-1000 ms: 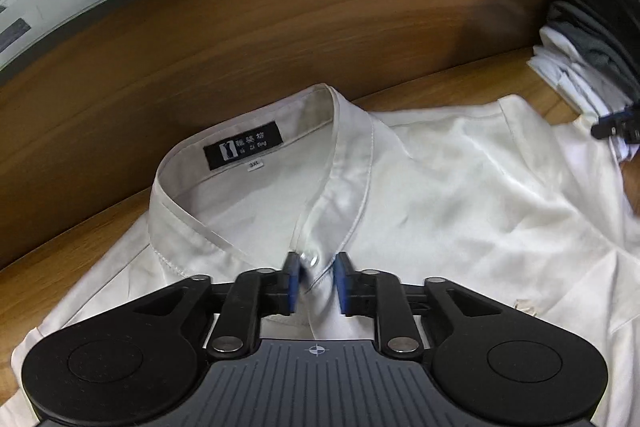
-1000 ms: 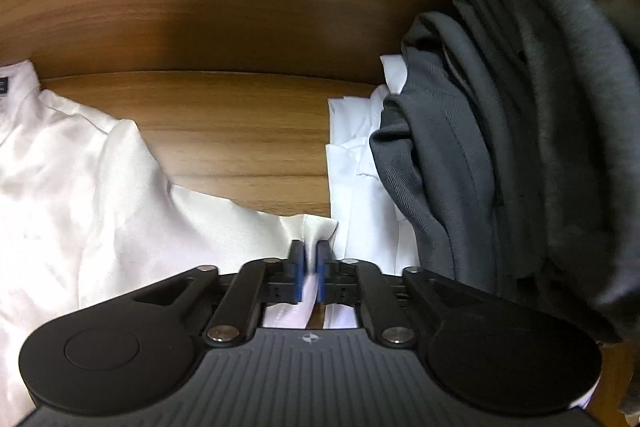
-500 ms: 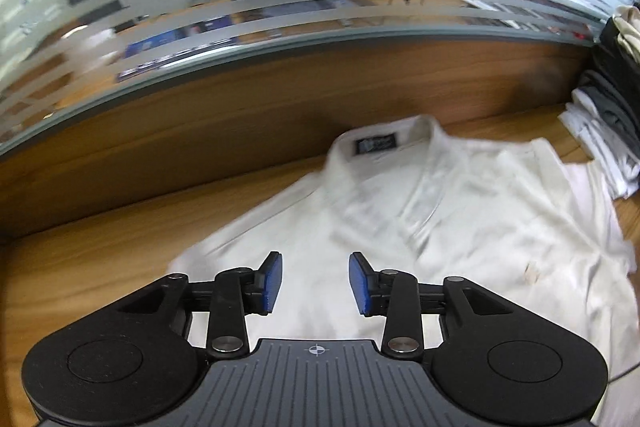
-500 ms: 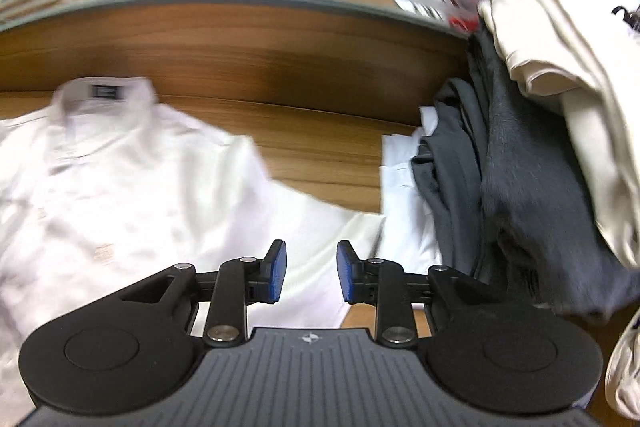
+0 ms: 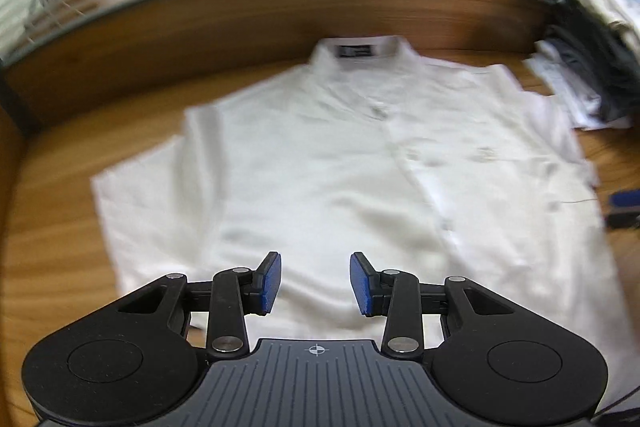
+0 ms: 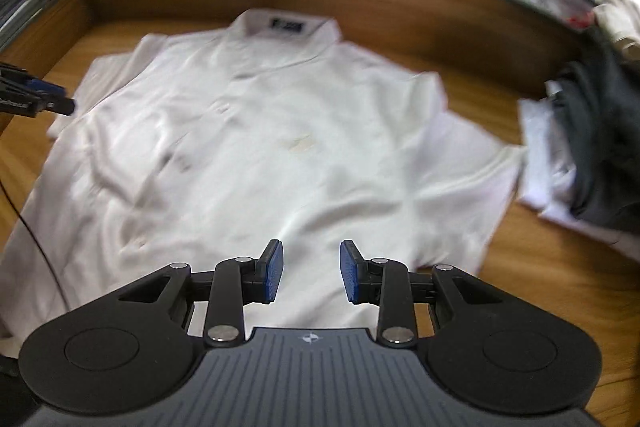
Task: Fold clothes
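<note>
A white short-sleeved shirt (image 5: 320,167) lies spread face up on the wooden table (image 5: 52,227), collar with a black label (image 5: 354,51) at the far side. My left gripper (image 5: 315,263) hovers open above the shirt's lower left part, with nothing between its blue pads. In the right wrist view the same shirt (image 6: 260,147) fills the middle. My right gripper (image 6: 311,251) hangs above its lower right part; its jaws are opening and nothing is between them. Each gripper shows at the edge of the other's view: the left one (image 6: 36,95), the right one (image 5: 624,205).
A pile of grey, white and beige clothes (image 6: 592,147) sits at the table's right end, close to the shirt's sleeve. A wooden back panel (image 5: 240,27) with striped glass above closes off the far side. A thin black cable (image 6: 24,219) runs along the left.
Both grippers let go of the shirt, opened, and pulled back and up. The whole shirt now lies flat in view, where before only the collar and a sleeve edge showed.
</note>
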Tool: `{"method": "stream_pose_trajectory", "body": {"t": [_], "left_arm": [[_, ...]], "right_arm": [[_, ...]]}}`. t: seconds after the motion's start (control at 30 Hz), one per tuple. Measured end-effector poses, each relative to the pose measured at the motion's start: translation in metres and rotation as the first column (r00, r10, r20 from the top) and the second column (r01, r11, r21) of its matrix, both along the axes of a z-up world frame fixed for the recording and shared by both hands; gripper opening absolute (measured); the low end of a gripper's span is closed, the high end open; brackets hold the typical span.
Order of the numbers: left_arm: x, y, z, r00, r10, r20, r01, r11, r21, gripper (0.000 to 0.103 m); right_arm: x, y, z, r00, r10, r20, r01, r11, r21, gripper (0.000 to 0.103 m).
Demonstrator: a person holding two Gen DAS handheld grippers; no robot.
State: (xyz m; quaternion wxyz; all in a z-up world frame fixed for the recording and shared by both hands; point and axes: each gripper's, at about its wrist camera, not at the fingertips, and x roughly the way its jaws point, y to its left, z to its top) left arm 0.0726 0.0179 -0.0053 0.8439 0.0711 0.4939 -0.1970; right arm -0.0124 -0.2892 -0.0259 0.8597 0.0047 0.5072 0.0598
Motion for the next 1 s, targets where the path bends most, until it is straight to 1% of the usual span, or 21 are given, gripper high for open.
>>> {"method": "stream_pose_trajectory", "body": {"t": [0.1,0.2,0.3,0.5,0.6,0.67,0.73,0.77,0.83,0.87,0.93,1.0], "left_arm": [[-0.004,-0.016,-0.008,0.999,0.014,-0.048,-0.018,0.996,-0.091,0.033],[-0.002,-0.03,-0.015,0.997,0.02,-0.079,-0.032,0.986,-0.161,0.032],[0.005,-0.044,-0.027,0.993,0.02,-0.119,-0.044,0.979,-0.201,0.032],[0.025,-0.067,-0.053,0.978,0.023,-0.206,-0.07,0.972,-0.226,0.032],[0.033,-0.074,-0.062,0.974,0.02,-0.224,-0.068,0.976,-0.209,0.032],[0.038,-0.077,-0.069,0.97,0.023,-0.244,-0.072,0.978,-0.196,0.027],[0.041,-0.077,-0.075,0.964,0.035,-0.264,-0.085,0.98,-0.18,0.027],[0.042,-0.076,-0.077,0.962,0.039,-0.272,-0.092,0.978,-0.185,0.027],[0.044,-0.074,-0.081,0.957,0.047,-0.287,-0.106,0.975,-0.196,0.019],[0.045,-0.072,-0.082,0.954,0.049,-0.296,-0.115,0.971,-0.21,0.018],[0.048,-0.068,-0.085,0.947,0.042,-0.318,-0.129,0.957,-0.261,0.01],[0.051,-0.061,-0.088,0.937,0.029,-0.348,-0.15,0.934,-0.324,0.006]], "right_arm": [[-0.009,0.013,-0.004,1.0,0.005,-0.015,-0.005,1.0,0.007,0.035],[-0.017,0.018,-0.006,1.0,-0.012,-0.024,0.012,1.0,0.019,0.035],[-0.024,0.018,-0.008,0.999,-0.037,-0.033,0.038,0.999,0.026,0.035],[-0.042,0.014,-0.015,0.992,-0.114,-0.052,0.116,0.993,0.033,0.036],[-0.048,0.009,-0.018,0.986,-0.152,-0.065,0.154,0.987,0.035,0.036],[-0.049,0.006,-0.02,0.983,-0.171,-0.073,0.174,0.984,0.039,0.036],[-0.047,0.004,-0.022,0.981,-0.18,-0.077,0.183,0.982,0.036,0.037],[-0.046,0.004,-0.022,0.98,-0.183,-0.078,0.186,0.982,0.034,0.038],[-0.043,0.004,-0.022,0.979,-0.187,-0.078,0.19,0.981,0.032,0.041],[-0.041,0.004,-0.022,0.979,-0.187,-0.079,0.19,0.981,0.032,0.041],[-0.037,0.004,-0.023,0.979,-0.183,-0.084,0.187,0.982,0.031,0.042],[-0.032,0.004,-0.025,0.98,-0.178,-0.092,0.181,0.983,0.028,0.042]]}}
